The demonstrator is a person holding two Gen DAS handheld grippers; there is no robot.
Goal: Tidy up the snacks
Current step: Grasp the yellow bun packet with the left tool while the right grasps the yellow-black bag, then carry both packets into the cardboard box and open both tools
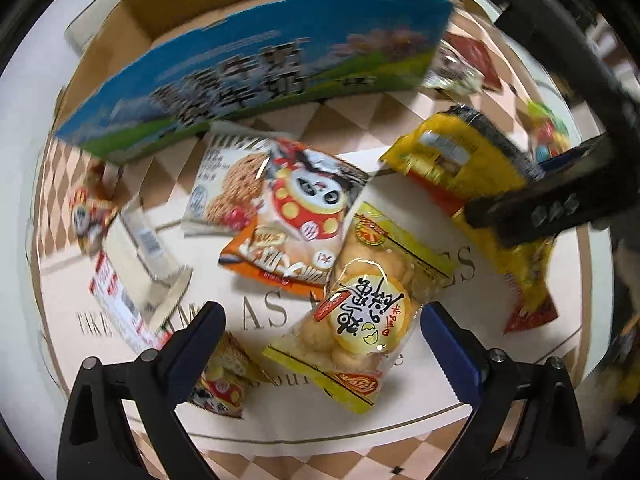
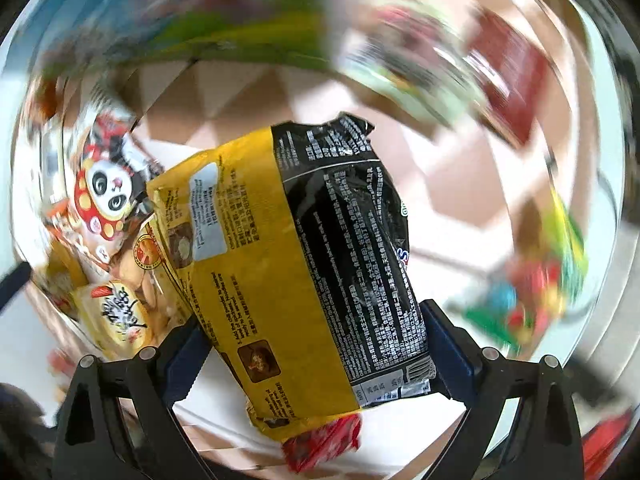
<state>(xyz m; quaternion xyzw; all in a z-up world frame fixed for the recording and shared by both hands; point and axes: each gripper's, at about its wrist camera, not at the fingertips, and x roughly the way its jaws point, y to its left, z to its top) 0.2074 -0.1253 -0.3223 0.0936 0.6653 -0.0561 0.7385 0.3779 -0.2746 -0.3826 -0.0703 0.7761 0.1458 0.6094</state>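
My left gripper (image 1: 320,316) points down at the table and is open. A yellow-edged clear pack of round egg cookies (image 1: 360,320) lies flat between its fingers, with a gap on the left side. My right gripper (image 2: 314,336) is open wide around a yellow and black noodle pack (image 2: 280,260); the pack fills nearly the whole gap and shows no squeeze. In the left wrist view the noodle pack (image 1: 460,152) lies at the right, with a black right-gripper finger (image 1: 520,216) over it.
A blue and green milk carton (image 1: 248,68) stands in front of an open cardboard box (image 1: 160,8). A panda snack pack (image 1: 304,208), an oat cookie pack (image 1: 228,184), a white box (image 1: 136,248) and small packets (image 1: 92,208) lie on the checked tablecloth (image 1: 260,312).
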